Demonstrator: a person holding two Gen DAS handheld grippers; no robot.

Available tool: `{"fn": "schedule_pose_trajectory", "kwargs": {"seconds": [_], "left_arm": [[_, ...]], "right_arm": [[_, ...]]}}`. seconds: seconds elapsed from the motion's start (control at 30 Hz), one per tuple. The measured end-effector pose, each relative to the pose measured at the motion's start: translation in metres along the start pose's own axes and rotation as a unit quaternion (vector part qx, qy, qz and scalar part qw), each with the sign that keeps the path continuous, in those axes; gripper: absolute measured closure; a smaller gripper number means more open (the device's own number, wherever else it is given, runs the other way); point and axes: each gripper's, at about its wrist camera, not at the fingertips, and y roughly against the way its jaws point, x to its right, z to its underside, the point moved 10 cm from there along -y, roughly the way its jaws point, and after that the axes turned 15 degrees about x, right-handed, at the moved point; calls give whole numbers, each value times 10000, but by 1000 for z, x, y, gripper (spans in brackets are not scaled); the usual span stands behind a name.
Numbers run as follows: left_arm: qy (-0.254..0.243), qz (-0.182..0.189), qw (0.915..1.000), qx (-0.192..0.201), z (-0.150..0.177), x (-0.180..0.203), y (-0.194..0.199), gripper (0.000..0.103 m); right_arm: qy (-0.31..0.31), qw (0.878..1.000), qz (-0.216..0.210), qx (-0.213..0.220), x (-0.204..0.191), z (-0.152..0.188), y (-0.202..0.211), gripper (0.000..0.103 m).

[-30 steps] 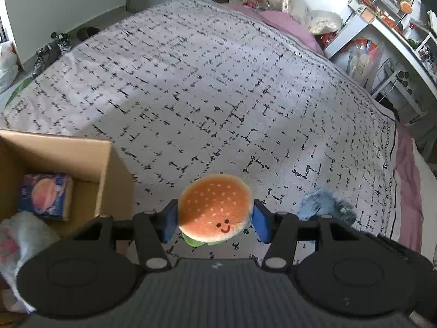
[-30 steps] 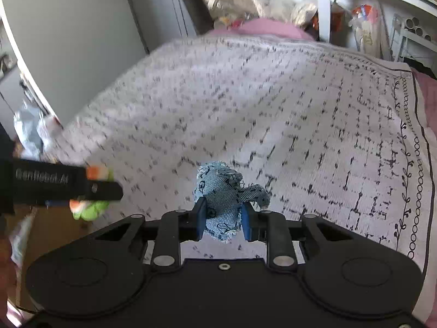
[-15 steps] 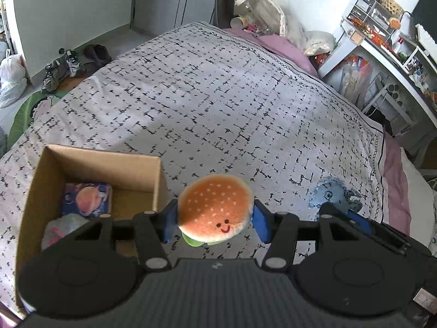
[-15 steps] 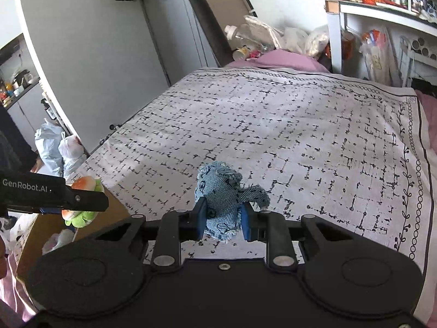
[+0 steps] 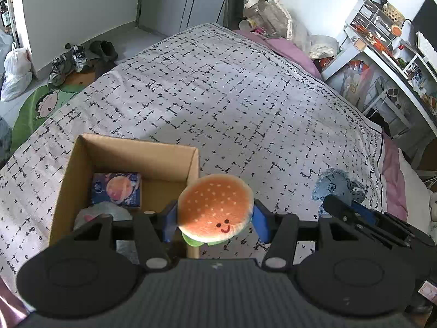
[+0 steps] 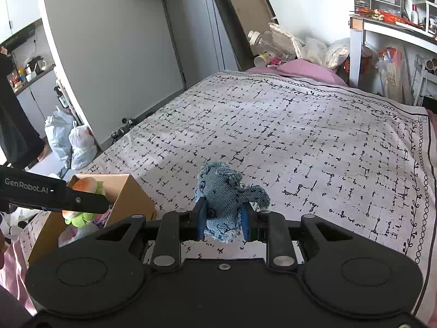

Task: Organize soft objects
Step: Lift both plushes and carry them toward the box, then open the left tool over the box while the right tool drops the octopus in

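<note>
Plush, round and orange like a sesame bun with a stitched smile and a green felt fringe, the burger toy (image 5: 215, 209) sat pinched between the blue pads of the left gripper (image 5: 214, 220), whose jaws were closed on its two sides; it hung in the air at the near right corner of an open brown cardboard box (image 5: 128, 147), overlapping the box's right wall in the left wrist view; from the right wrist view the same burger toy (image 6: 83, 201) showed beside that box (image 6: 131, 196), behind the left gripper's black finger (image 6: 52, 194); inside the box lay a blue square packet printed with an orange planet (image 5: 117, 190) and, nearer the camera, a crumpled clear plastic bag with something pink in it (image 5: 102, 214), the two just beside each other; a frayed blue denim soft toy with stitched markings (image 6: 228, 201) was clamped upright in the right gripper (image 6: 224, 222), its jaws shut on the lower part and a floppy limb drooping to the right; that denim toy (image 5: 334, 187) appeared well to the right of the box, held above the bed's white cover with black dash pattern (image 5: 218, 95); the box rested on this cover; shoes (image 5: 68, 63) and white plastic bags (image 5: 15, 71) lay on the floor beyond the bed's far left edge.
</note>
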Motion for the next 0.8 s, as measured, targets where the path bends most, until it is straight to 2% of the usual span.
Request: {"fn": "schedule_pose_trajectory", "kwargs": {"seconds": [0.3,0.8], "left_arm": [[149,57,9999,-30,3,-25,3,47],[69,71,9999,-101,5,-58,0,43]], "right_arm": [[163,9998,-70,16,-23,-2,1,78],[644,9968,-425,190,-85,-13,-9,78]]}}
